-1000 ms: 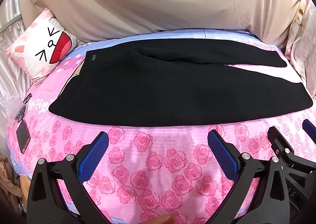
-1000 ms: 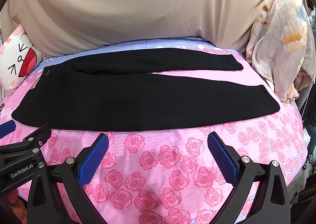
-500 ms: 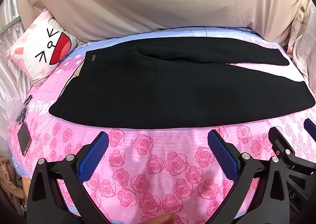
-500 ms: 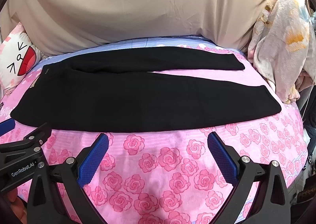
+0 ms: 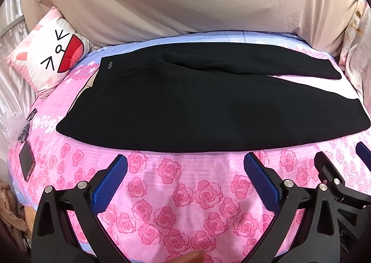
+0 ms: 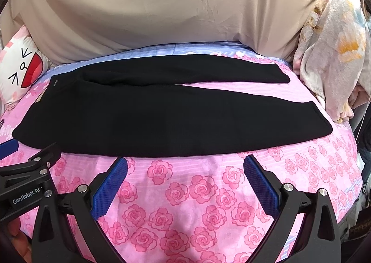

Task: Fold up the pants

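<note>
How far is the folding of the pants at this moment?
Done: the black pants lie spread flat on the rose-print bed sheet, legs apart. In hand: nothing; the left tongs and right tongs are open, short of the near edge. Left: every fold.

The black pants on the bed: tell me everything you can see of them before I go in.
The black pants lie flat and unfolded on the pink rose-print bedsheet, waistband to the left with a small pale logo near its far corner. The two legs run right and spread apart, showing a wedge of sheet between them; the near leg looks wider, the far one narrower. The fabric looks matte, soft and mostly smooth, with slight bunching at the crotch. Neither open gripper, left or right, touches them.
</note>
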